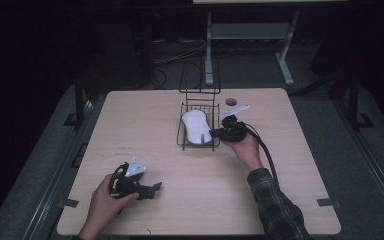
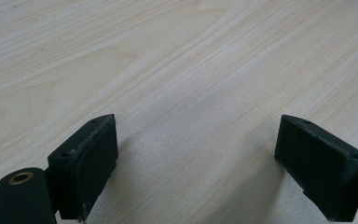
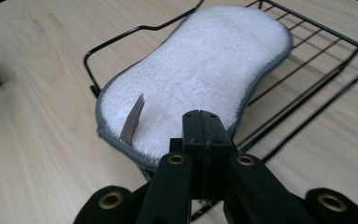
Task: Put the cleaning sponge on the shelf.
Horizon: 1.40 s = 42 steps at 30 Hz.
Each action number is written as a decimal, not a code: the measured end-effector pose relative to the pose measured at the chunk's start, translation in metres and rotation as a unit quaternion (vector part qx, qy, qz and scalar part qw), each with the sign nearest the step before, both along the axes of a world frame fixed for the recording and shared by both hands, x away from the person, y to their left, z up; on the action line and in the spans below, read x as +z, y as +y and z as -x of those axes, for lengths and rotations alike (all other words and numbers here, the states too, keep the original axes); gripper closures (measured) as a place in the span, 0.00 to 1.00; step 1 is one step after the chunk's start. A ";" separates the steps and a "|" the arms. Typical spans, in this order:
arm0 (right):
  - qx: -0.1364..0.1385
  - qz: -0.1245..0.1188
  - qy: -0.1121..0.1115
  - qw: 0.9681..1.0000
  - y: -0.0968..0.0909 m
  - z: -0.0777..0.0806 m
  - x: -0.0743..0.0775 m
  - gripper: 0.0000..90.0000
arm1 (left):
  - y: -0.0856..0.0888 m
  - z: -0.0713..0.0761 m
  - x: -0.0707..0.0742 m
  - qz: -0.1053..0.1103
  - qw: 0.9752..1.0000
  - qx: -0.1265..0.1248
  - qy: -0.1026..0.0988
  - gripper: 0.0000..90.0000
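L hand nearest the high cam, at the table's near-left corner, holding the left gripper: black plastic body, grey three-cornered plate on top. In the left gripper view its two blocky black pads are spread wide w/ nothing between, just pale wood-grain table under them.

Right gripper has its jaws pressed flat together, pad to pad, brass-coloured rivets on the black arms, nothing pinched. Tip sits just at the near edge of the sponge.

Sponge: white, fuzzy terry-like top, peanut/hourglass outline, grey stitched rim, small grey tag sticking up near one end. It lies flat inside the black wire basket at mid-table, slightly right of centre; thin rods, open grid floor, tall wire back rising at the far side. R hand w/ thick black cable trailing is beside the basket's right wall.
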State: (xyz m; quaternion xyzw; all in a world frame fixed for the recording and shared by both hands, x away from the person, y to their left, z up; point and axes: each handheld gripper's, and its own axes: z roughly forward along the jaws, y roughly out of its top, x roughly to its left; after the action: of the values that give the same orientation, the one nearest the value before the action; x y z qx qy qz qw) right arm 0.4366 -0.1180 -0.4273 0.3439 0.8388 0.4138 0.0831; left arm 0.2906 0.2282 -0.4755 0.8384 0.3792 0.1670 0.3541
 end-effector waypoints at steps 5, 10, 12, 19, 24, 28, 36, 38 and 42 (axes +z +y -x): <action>0.017 -0.004 0.001 1.000 0.009 0.005 -0.002 1.00 | 0.000 0.000 0.000 0.000 1.000 0.000 0.000 0.14; 0.028 -0.002 0.000 1.000 0.018 0.007 -0.002 1.00 | 0.000 0.000 0.000 -0.001 1.000 0.000 0.000 0.14; 0.027 -0.003 -0.003 1.000 0.018 0.007 -0.001 1.00 | 0.000 0.000 0.000 -0.001 1.000 0.000 0.000 0.14; 0.003 -0.013 -0.008 1.000 -0.002 0.012 0.008 0.96 | 0.000 0.000 0.000 0.000 1.000 0.000 0.000 0.14; -0.020 -0.015 -0.008 1.000 -0.021 0.019 0.012 0.84 | 0.000 0.000 0.000 0.001 1.000 0.001 0.000 0.14; -0.036 -0.015 -0.005 0.999 -0.037 0.025 0.013 0.67 | 0.000 0.000 0.000 0.001 1.000 0.001 0.000 0.14; -0.092 -0.010 -0.009 0.996 -0.066 0.042 0.011 0.35 | 0.000 0.000 0.000 0.001 1.000 0.002 0.000 0.14; -0.100 -0.007 -0.004 0.995 -0.072 0.047 0.009 0.32 | 0.000 0.000 0.000 0.002 1.000 0.002 0.000 0.14; -0.116 -0.003 -0.004 0.993 -0.086 0.061 0.002 0.26 | 0.000 0.000 0.000 0.002 1.000 0.002 -0.001 0.14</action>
State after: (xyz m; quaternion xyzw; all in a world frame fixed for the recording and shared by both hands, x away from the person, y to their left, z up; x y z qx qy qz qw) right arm 0.3756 -0.2039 -0.4252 0.4377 0.7914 0.4054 0.1333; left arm 0.2906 0.2278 -0.4757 0.8368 0.3809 0.1674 0.3559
